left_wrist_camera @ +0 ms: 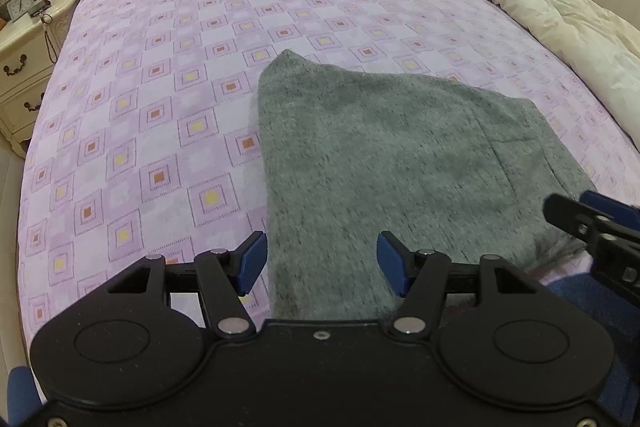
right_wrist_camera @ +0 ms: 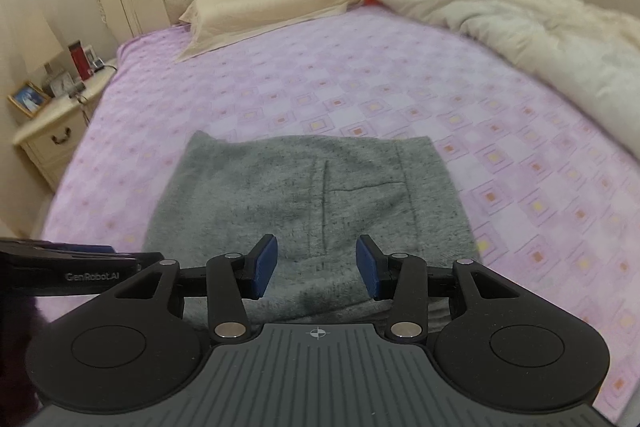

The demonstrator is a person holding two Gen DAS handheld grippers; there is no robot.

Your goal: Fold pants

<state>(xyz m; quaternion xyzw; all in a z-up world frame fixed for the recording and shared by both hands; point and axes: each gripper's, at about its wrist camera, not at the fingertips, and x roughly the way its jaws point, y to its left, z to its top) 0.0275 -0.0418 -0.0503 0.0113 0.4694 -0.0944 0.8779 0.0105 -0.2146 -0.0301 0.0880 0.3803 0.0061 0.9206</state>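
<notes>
Lilac checked bedspread [right_wrist_camera: 360,75] carries folded grey pants [right_wrist_camera: 312,195] lengthwise toward the headboard; both grippers [left_wrist_camera: 322,263] [right_wrist_camera: 316,263] gape empty

Your left gripper [left_wrist_camera: 322,263] tilts downward with its blue pads [left_wrist_camera: 252,259] spread wide and nothing pressed between them. Your right gripper [right_wrist_camera: 316,265] tilts downward too, its pads [right_wrist_camera: 370,263] apart and gripping nothing. The two sit side by side, close together; each one's black frame shows at the edge of the other's view.
</notes>
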